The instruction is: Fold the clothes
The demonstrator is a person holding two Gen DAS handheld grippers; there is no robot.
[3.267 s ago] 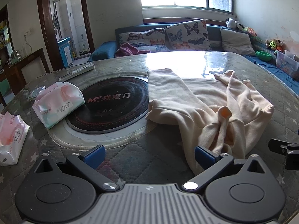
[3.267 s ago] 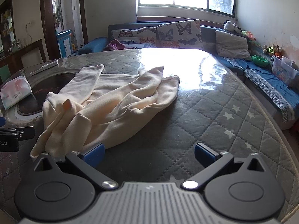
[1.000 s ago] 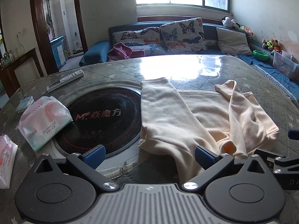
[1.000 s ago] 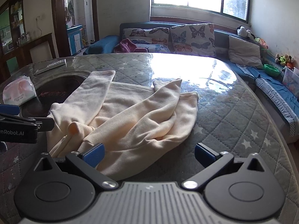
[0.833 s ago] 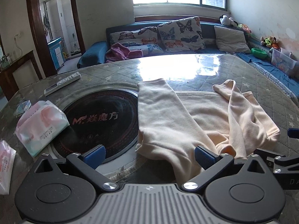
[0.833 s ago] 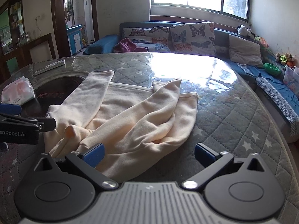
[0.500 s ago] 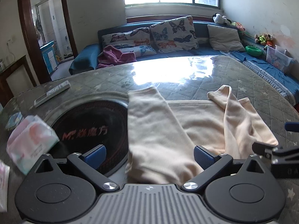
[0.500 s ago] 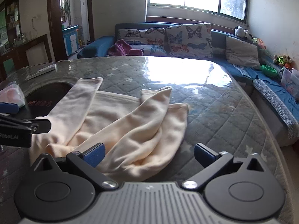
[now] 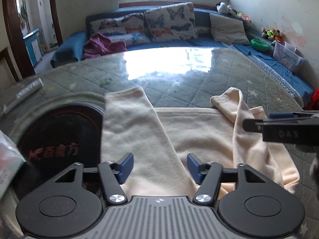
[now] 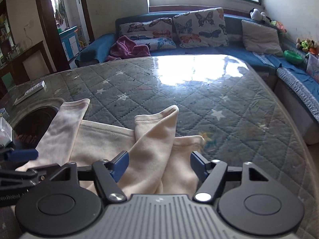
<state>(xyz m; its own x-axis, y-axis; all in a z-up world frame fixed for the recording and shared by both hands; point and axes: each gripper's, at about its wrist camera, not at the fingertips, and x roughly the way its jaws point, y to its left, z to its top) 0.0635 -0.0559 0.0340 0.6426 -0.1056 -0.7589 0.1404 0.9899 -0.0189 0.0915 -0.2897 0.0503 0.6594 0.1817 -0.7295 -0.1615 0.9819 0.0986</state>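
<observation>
Your left gripper (image 9: 158, 166) sits over the cream sweater (image 9: 199, 131), jaws just been closing w/ a sleeve btwn the pads, not pinched yet. Right gripper (image 10: 158, 165) same: jaws closing in, other sleeve btwn, gaps both sides. Sweater lies rumpled on the quilted table (image 10: 229, 107), partly over the black round plate (image 9: 59, 139).

The near hem of the cream garment (image 9: 137, 139) is hidden under the left claw (image 9: 158, 166) body at the frame bottom. At left, a tissue pack (image 9: 9, 159) is cut off by the edge, and the remote (image 9: 24, 94) is blurred. In the right wrist view, the garment's lower part disappears behind the right claw (image 10: 158, 165).
</observation>
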